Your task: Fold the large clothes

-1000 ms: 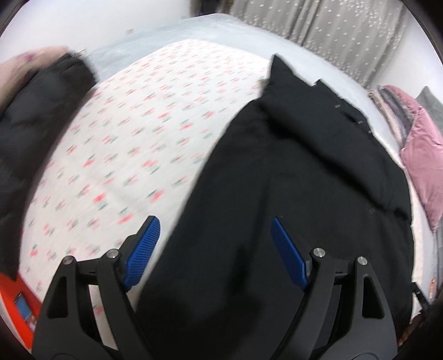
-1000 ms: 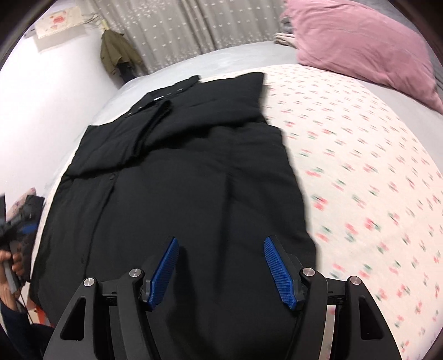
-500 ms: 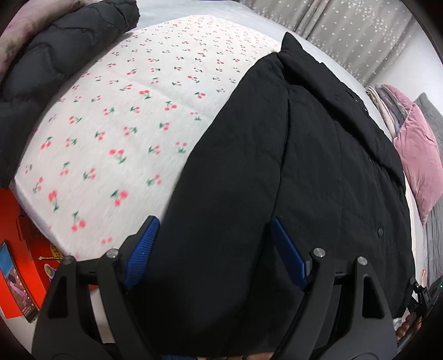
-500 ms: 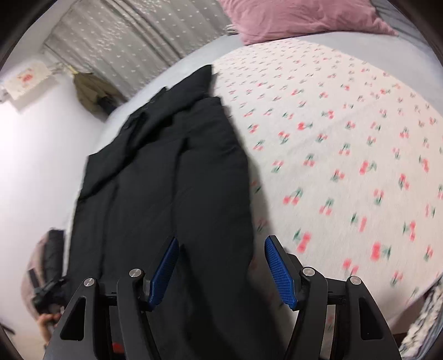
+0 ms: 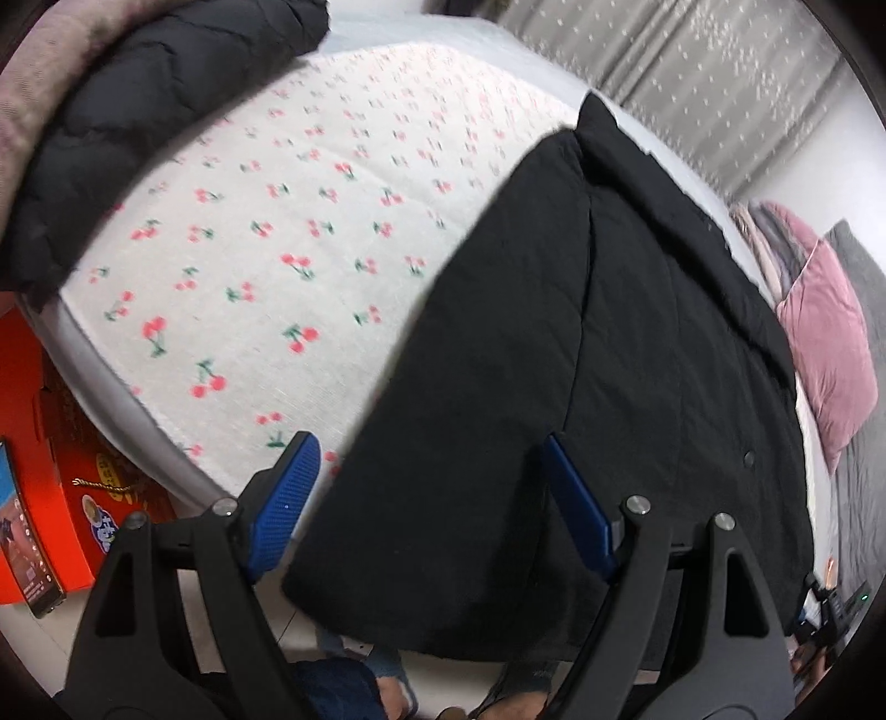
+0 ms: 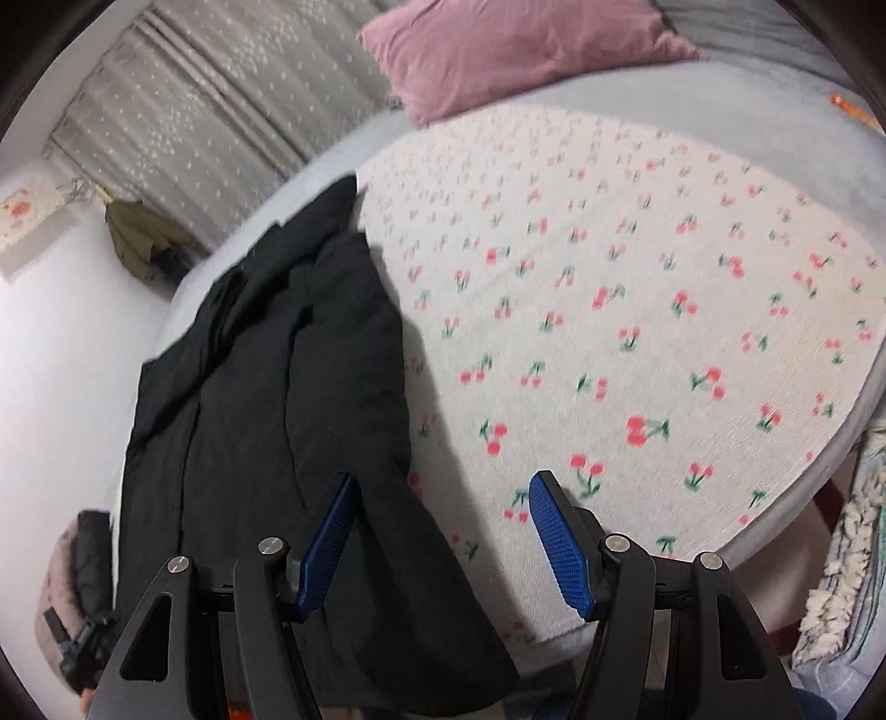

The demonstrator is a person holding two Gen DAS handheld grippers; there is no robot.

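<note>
Both tools are being held wide apart in the fingers, nothing being gripped: the left gripper [image 5: 423,501] is being hung over the near hem of the black coat [image 5: 581,354], and the right gripper [image 6: 440,534] is being carried over the coat's right hem corner [image 6: 421,626], where the cloth is being let droop past the edge of the cherry-print bedsheet [image 6: 609,310]. Compared with a second ago, both cameras are being drawn back and lowered toward the hem, so a bottom-up fold is probably being set up. Further off, the coat is being seen already narrowed, sides laid inward, collar pointing toward the curtain [image 5: 692,72]. Beyond lies the pink pillow [image 6: 515,44].
</note>
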